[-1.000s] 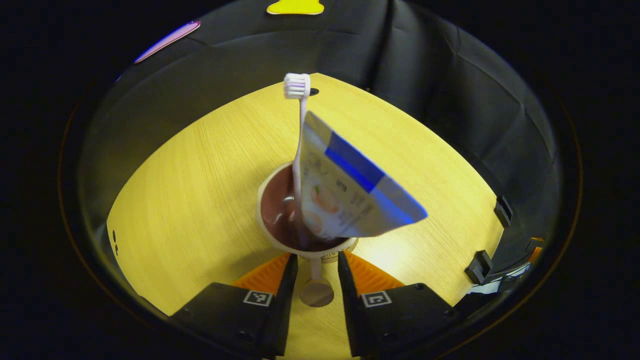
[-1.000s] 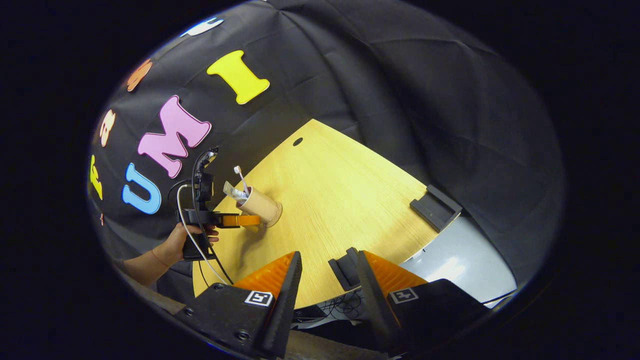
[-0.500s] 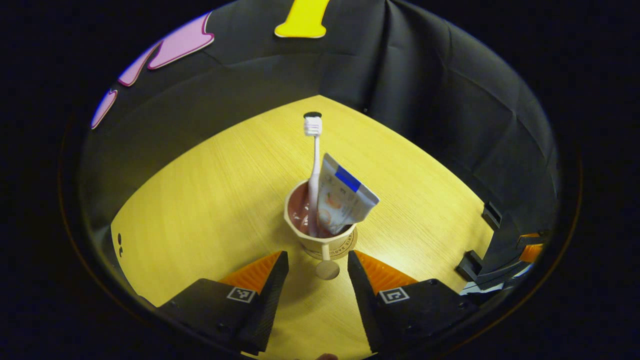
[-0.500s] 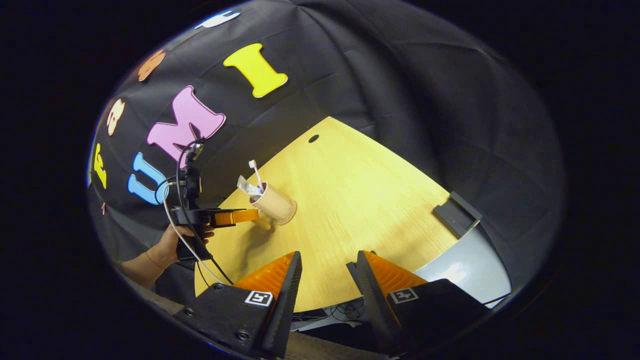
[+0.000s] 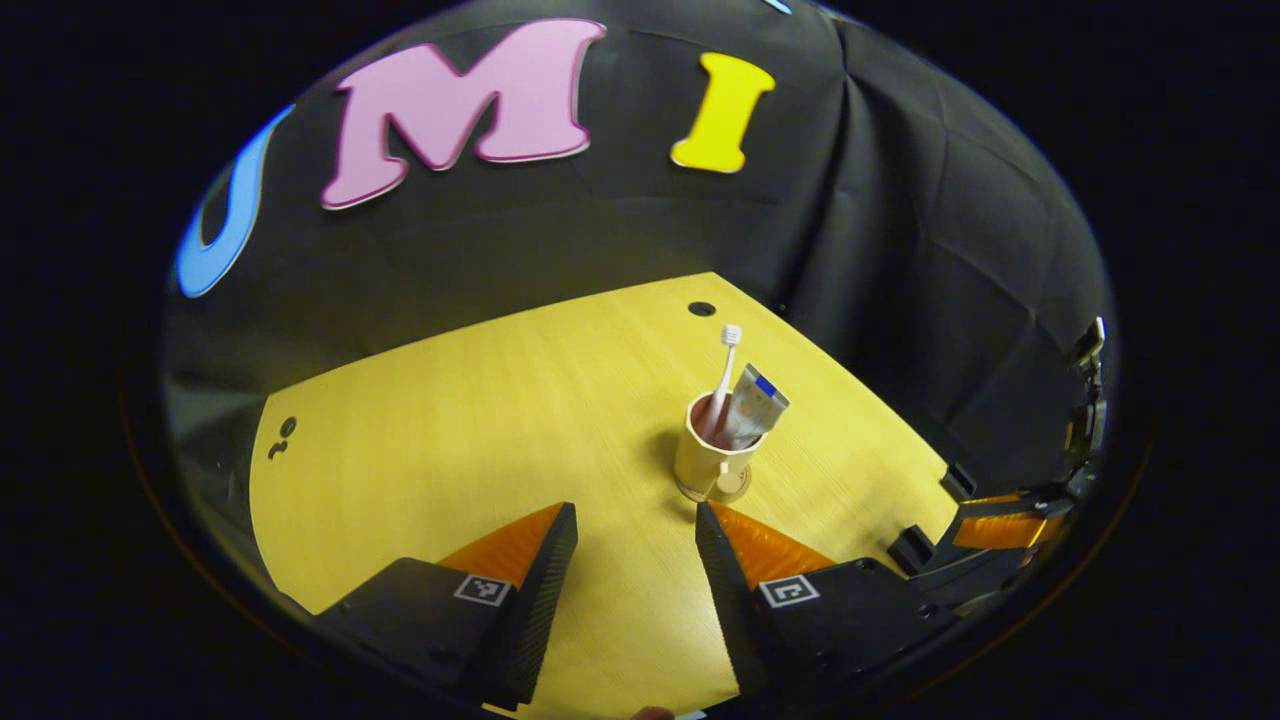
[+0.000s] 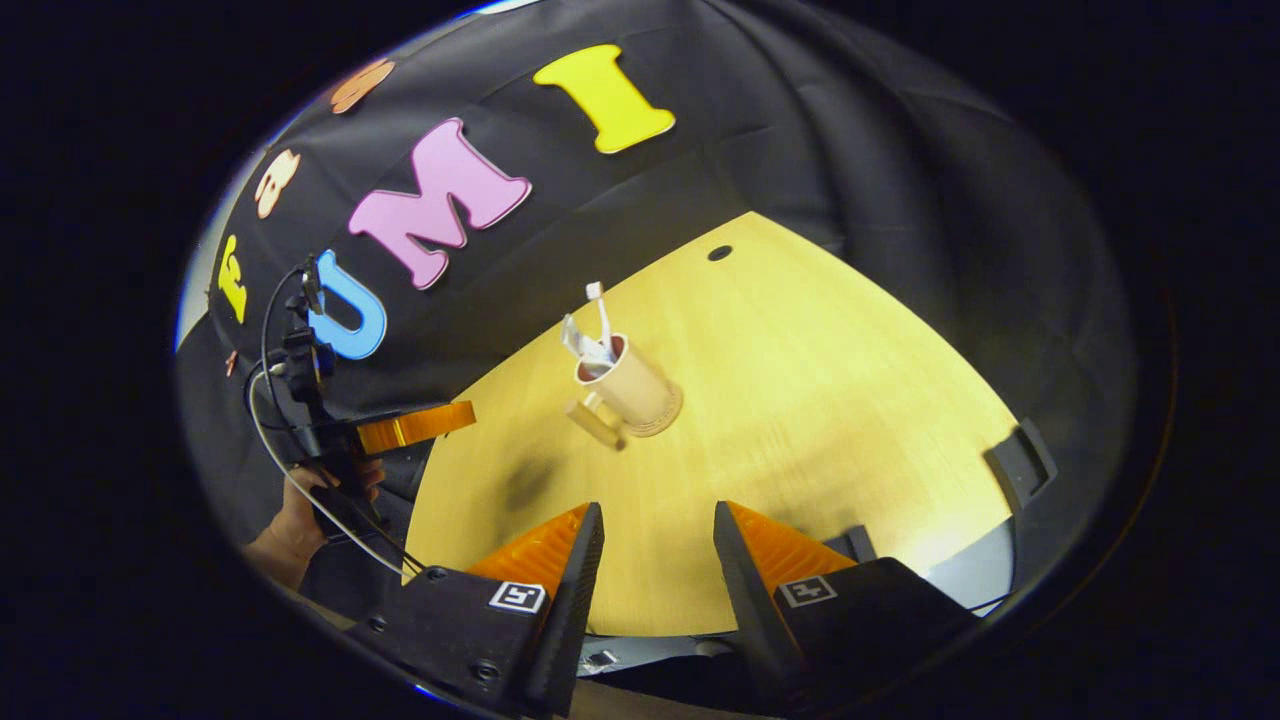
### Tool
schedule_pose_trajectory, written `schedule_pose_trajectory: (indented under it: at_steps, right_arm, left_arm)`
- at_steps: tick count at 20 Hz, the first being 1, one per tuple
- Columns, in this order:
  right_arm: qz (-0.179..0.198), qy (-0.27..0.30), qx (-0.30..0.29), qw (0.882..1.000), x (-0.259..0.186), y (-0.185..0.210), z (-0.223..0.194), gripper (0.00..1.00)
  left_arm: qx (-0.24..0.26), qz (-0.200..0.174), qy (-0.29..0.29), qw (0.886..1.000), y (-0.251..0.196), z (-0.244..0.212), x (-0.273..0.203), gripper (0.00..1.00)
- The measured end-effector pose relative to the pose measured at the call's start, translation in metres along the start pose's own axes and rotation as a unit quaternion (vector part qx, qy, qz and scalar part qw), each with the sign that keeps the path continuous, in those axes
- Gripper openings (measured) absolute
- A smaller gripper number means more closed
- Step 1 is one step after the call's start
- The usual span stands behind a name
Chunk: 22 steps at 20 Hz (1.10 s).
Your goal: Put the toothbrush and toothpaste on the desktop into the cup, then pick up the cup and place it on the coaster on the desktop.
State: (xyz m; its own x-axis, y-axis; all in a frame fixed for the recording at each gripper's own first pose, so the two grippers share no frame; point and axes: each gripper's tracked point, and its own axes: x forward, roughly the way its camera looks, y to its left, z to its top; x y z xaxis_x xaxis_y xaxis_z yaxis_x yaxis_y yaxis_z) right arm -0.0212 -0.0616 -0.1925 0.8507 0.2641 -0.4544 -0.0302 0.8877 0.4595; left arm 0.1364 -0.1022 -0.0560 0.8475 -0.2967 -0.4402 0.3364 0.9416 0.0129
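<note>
A tan cup (image 5: 706, 455) with a dark red inside stands upright on a round coaster (image 5: 738, 489) on the yellow desktop (image 5: 480, 420). A white toothbrush (image 5: 727, 365) and a toothpaste tube (image 5: 757, 408) stick up out of the cup. My left gripper (image 5: 630, 525) is open and empty, a short way back from the cup, whose handle (image 5: 722, 474) faces it. In the right gripper view the cup (image 6: 632, 385) is at mid-table, and my right gripper (image 6: 655, 528) is open and empty near the front edge.
A hand (image 6: 300, 505) holds the left gripper (image 6: 445, 420) off the table's left edge. The right gripper (image 5: 1000, 524) shows orange at the far right. Black blocks (image 6: 1012, 462) (image 5: 912, 548) sit on the table's edge. A cable hole (image 5: 701, 309) lies near the back.
My left gripper opened off the cup's handle and drew back and up, away from the cup. The right gripper turned a little toward the cup. The cup stays where it stands.
</note>
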Motion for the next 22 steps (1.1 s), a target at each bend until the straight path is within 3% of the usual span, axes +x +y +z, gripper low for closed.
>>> schedule_pose_trajectory:
  at_steps: [8, 22]
  right_arm:
    - [0.048, 0.034, -0.056, 0.997, 0.021, 0.055, -0.001, 0.69]
    - [0.061, 0.038, -0.079, 0.994, 0.017, 0.088, -0.002, 0.69]
  left_arm:
    - [-0.06, 0.071, -0.04, 0.995, 0.056, -0.034, -0.069, 0.76]
    - [-0.1, 0.087, -0.032, 0.991, 0.062, -0.078, -0.107, 0.77]
